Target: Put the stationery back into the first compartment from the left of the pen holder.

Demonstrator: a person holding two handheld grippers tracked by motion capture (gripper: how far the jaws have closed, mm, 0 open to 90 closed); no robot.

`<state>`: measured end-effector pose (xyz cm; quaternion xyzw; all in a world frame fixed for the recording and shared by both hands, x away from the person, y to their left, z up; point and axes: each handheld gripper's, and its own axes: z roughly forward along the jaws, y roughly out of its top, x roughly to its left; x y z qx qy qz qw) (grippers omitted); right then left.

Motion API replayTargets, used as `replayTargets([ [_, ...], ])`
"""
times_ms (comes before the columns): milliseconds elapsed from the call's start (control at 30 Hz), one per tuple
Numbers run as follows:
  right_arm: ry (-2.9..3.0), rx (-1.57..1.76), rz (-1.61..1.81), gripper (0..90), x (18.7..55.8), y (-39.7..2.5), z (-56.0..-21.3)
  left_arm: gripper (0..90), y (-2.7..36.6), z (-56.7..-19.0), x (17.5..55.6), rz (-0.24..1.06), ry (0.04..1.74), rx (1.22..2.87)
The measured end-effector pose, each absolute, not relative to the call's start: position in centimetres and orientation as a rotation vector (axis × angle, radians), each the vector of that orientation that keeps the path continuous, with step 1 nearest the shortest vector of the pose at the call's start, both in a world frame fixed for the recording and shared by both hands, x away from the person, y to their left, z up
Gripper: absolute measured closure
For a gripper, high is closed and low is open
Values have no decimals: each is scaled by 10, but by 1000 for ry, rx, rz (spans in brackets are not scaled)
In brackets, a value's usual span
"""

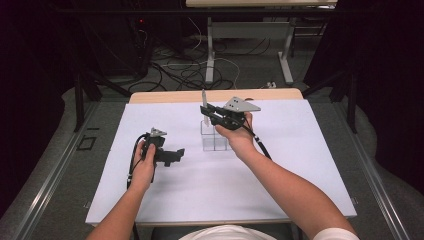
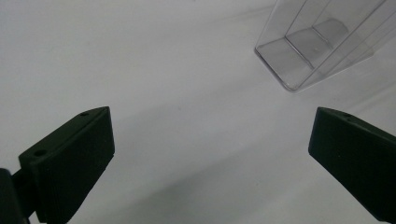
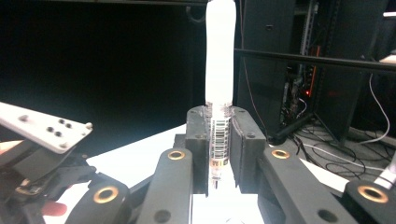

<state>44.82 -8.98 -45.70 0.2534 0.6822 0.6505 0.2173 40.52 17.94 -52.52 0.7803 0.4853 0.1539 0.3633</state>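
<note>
Your right gripper view gave what the high view blurred: the white pen (image 3: pixel 219 65) stood upright, a barcode label and clear tip below its white barrel, and your right gripper (image 3: pixel 219 154) was clamped on that labelled part. From above, the same pen (image 1: pixel 204 107) hung over the clear container (image 1: pixel 214 141) near the middle of the white table (image 1: pixel 280 180), its tip just above the container's rim. Your left gripper (image 1: pixel 176 155) rested low on the table, left of the container and apart from it; its own view showed the jaws spread wide, holding nothing, with the container (image 2: pixel 317 44) ahead. Bare table lay around you on every side.
</note>
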Motion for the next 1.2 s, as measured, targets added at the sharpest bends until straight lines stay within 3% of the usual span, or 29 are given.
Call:
replayTargets([
  [367, 1900, 847, 1771, 792, 463, -88, -473, 3, 180, -527, 406, 387, 1253, 2009],
  [1200, 2023, 1001, 1683, 791, 457, -86, -488, 3, 182, -527, 406, 386, 1254, 2011],
])
